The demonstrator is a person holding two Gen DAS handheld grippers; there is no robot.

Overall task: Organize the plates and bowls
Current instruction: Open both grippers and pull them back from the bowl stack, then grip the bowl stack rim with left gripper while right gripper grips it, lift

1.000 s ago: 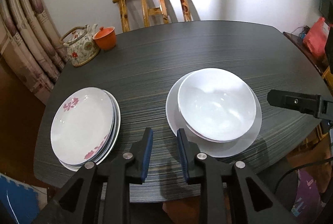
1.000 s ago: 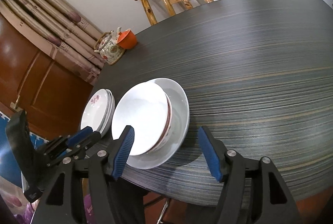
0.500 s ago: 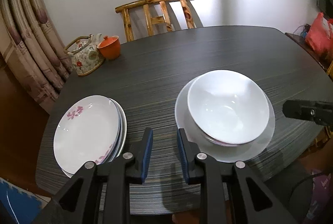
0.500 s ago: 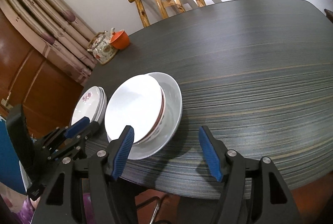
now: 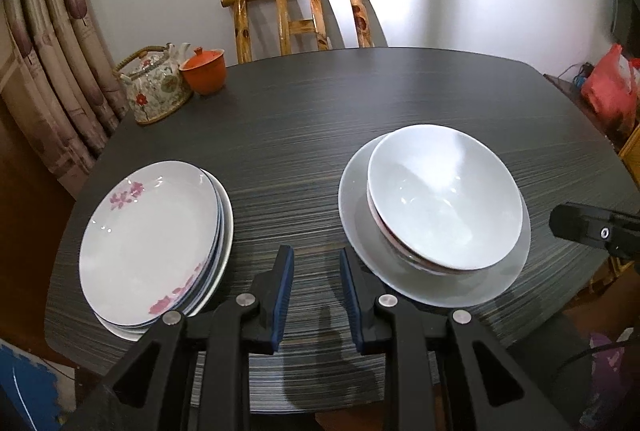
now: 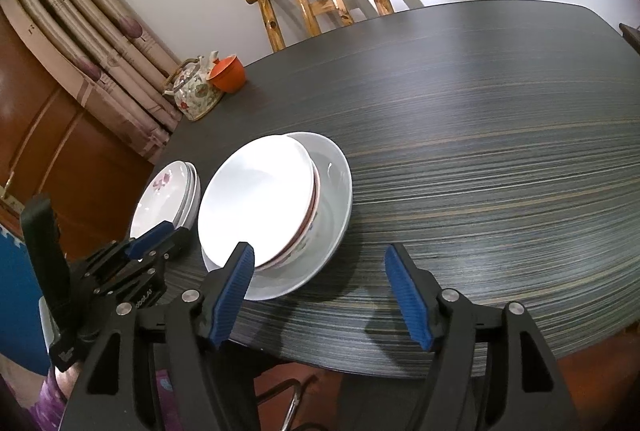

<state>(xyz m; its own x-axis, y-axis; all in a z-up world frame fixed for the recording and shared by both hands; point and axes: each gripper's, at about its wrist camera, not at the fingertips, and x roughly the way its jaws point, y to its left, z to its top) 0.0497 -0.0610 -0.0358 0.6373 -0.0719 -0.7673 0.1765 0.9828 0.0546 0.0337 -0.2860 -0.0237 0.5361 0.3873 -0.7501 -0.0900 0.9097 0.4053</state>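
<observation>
- Left wrist view: the left gripper [image 5: 316, 287] hangs over the near edge of the dark, striped, rounded wooden table [image 5: 320, 103], its blue-padded jaws a narrow gap apart with nothing between them.
- To its left lies a stack of white plates with pink flower prints [image 5: 152, 243], flat and face up; round, they show no long axis.
- To its right a plain white bowl nested in a red-rimmed one [image 5: 444, 199] sits mouth up, off-centre on a wide white plate [image 5: 472, 287].
- At the far left corner stand a floral teapot with a woven handle [image 5: 156, 91] and an orange lidded cup [image 5: 204, 71], touching or nearly so; a knotty wooden chair [image 5: 300, 19] is behind the table.
- Right wrist view: the right gripper [image 6: 320, 291] has its jaws spread wide and empty, the left pad just in front of the wide plate's near rim; contact is unclear.
- The flowered stack lies beyond the bowls, to the left.
</observation>
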